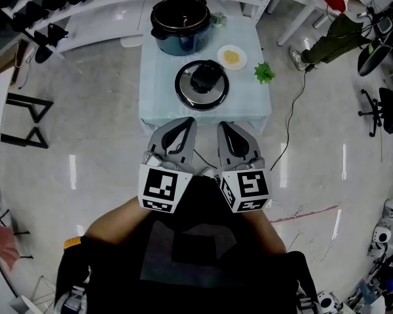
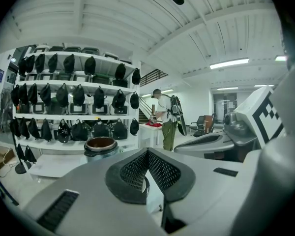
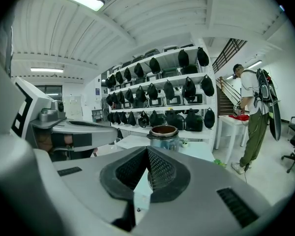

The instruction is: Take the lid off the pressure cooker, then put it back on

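Our left gripper and right gripper sit short of the surface, jaws closed on nothing, lid already off beside the open cooker, so we reckon only refitting remains.

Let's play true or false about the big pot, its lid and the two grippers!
The lid lies on the table, off the pressure cooker. True.
The right gripper holds the lid. False: it is shut on nothing, short of the table.
A small plate sits on the table near the lid. True.
The left gripper has wide-open jaws. False: they are shut.
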{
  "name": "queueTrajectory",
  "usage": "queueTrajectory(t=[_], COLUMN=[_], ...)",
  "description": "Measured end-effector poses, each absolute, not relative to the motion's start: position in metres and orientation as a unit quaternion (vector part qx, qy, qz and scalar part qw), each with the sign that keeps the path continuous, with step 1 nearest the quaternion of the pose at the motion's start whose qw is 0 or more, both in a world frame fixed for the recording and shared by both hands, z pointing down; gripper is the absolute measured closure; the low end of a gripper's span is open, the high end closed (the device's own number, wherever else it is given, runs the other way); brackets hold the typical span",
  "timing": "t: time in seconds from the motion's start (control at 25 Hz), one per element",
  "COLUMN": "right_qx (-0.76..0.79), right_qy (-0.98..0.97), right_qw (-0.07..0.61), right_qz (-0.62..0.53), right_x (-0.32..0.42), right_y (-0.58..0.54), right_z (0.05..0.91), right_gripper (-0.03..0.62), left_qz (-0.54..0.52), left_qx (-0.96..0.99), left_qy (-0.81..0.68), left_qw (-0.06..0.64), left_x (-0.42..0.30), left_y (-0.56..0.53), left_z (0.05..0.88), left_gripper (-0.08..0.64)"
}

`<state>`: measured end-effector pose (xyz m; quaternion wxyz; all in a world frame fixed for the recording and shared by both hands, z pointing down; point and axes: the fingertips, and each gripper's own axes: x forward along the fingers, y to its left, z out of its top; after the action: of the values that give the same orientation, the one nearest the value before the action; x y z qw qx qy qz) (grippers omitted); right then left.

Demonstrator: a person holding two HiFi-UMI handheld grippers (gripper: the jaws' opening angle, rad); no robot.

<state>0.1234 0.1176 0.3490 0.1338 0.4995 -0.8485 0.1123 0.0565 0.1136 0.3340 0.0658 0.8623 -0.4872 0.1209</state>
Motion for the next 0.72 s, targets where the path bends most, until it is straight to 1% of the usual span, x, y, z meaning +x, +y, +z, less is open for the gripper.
queueTrajectory(t=[0.72], right_qx=[0.5], right_qy=[-0.848], right_qw=[0.138], right_qz=[0.109], right_x=[0.114], right_y=[0.115], right_z=[0.351], right_gripper=[0.575], left_qz=[0.114], left_qx=[0.858], left_qy=[-0.496], left_qw=[0.065], left_x=[0.043], left_y=[0.111], left_z=[0.334], left_gripper=[0.554])
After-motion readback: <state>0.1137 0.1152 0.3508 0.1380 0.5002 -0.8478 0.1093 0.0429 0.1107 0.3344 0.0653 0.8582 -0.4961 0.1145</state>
